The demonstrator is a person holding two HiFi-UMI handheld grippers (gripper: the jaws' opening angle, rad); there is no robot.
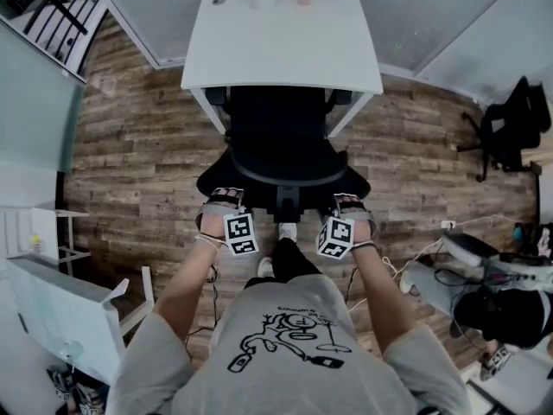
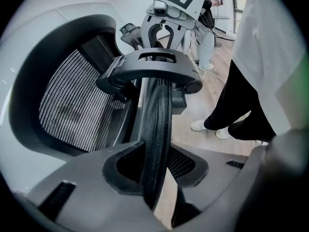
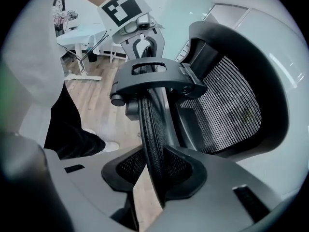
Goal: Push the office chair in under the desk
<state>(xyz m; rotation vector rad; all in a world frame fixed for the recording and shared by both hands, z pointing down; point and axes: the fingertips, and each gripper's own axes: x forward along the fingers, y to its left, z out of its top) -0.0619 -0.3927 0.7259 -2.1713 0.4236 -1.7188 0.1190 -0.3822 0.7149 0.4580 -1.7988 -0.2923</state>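
From the head view, the black mesh-backed office chair (image 1: 281,137) sits partly under the white rectangular desk (image 1: 285,46), with my left gripper (image 1: 221,199) and right gripper (image 1: 350,201) at its back. Left gripper view: jaws clamped on the black backrest rim (image 2: 157,129). Right gripper view: clamped likewise. I judge the push half done; next comes an even, straight shove.

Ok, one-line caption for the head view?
Left gripper and right gripper grip the office chair from behind, facing the white desk.
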